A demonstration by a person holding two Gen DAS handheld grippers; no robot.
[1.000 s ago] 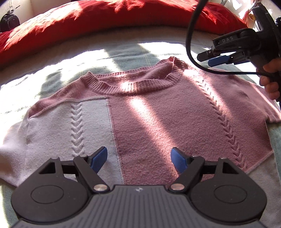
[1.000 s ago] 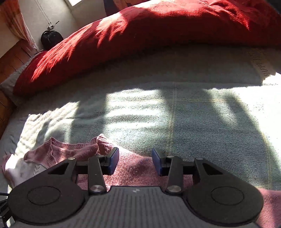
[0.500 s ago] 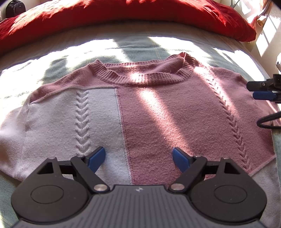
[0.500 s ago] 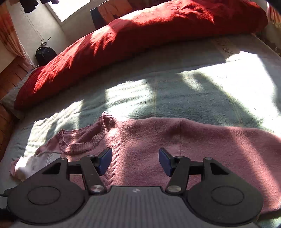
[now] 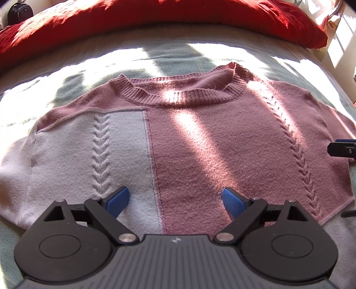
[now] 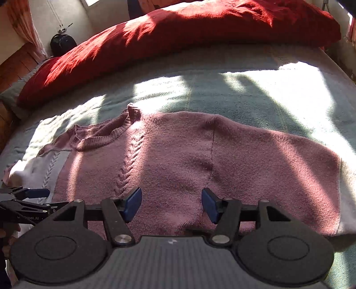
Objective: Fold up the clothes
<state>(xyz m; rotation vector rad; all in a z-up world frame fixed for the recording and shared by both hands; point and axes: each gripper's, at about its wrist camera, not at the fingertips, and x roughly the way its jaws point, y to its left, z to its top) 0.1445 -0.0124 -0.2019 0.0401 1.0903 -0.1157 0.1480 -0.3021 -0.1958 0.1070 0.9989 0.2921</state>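
A pink and white knit sweater (image 5: pixel 200 142) lies spread flat on the bed, ribbed collar toward the far side. My left gripper (image 5: pixel 175 201) hovers open over its lower front, where the white panel meets the pink one, holding nothing. In the right wrist view the sweater (image 6: pixel 200 160) stretches out with its pink sleeve and white cuff to the right. My right gripper (image 6: pixel 171 205) is open above the pink side near the sleeve seam, empty. Its fingertips (image 5: pixel 340 147) show at the right edge of the left wrist view. The left gripper's blue fingertip (image 6: pixel 36 193) shows at the left edge of the right wrist view.
A pale green blanket (image 6: pixel 244 89) covers the bed, striped with sunlight and shadow. A long red pillow (image 5: pixel 155 13) (image 6: pixel 178 29) lies along the far side. A dark bag (image 6: pixel 62 43) sits in the far left corner by the wall.
The right gripper has drawn back from beyond the collar to the sweater's right side and opened wider. The left gripper has shifted slightly; the sweater lies as before.
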